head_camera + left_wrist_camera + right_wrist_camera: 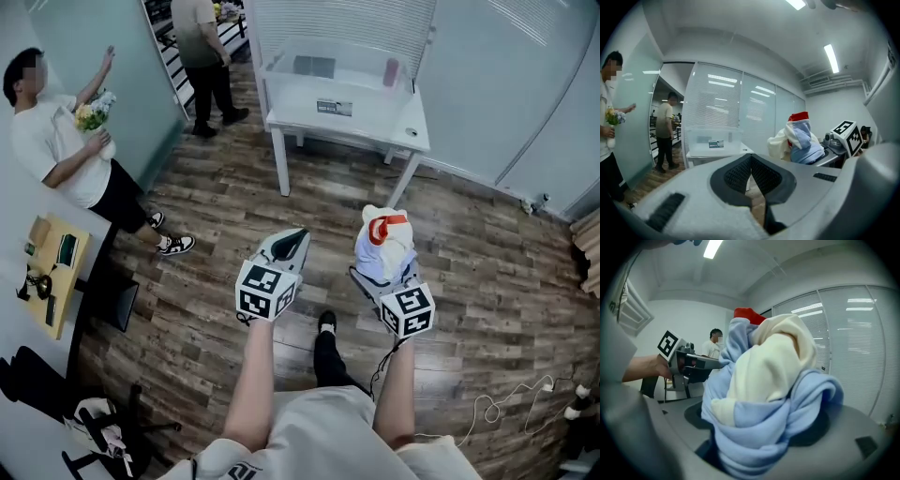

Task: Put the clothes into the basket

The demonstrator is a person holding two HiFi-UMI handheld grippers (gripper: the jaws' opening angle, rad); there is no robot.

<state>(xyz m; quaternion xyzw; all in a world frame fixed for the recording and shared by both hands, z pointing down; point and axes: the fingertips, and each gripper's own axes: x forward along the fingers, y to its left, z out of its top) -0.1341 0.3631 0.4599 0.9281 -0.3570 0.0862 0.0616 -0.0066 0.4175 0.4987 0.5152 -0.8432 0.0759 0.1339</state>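
"Between the right gripper's jaws, what are you holding?"

"My right gripper [386,274] is clamped on a bundle of clothes [382,242]: pale blue and cream fleece with a red piece on top. My left gripper [751,164], just beside it on its left, is pinched closed with nothing in it."

"And the basket?"

"Ahead of both grippers and well apart from them there's a clear bin [330,64] on the white table [375,120]. I take that for the basket, and the clothes are nowhere near it."

"What worries you?"

"The grip looks low on the bundle, so most of it billows above the jaws. A quick swing could shake a loose fold onto the wood floor [469,253]. The bundle also fills my right gripper view, so I'd judge the bin's rim from the head view. A pink bottle [391,71] at the bin's right end could get knocked."

"Room?"

"Open floor straight ahead to the table edge. A person holding flowers [56,150] and a second person [202,47] are off beyond the left gripper — well apart. A glass wall [506,84] closes in behind the table."
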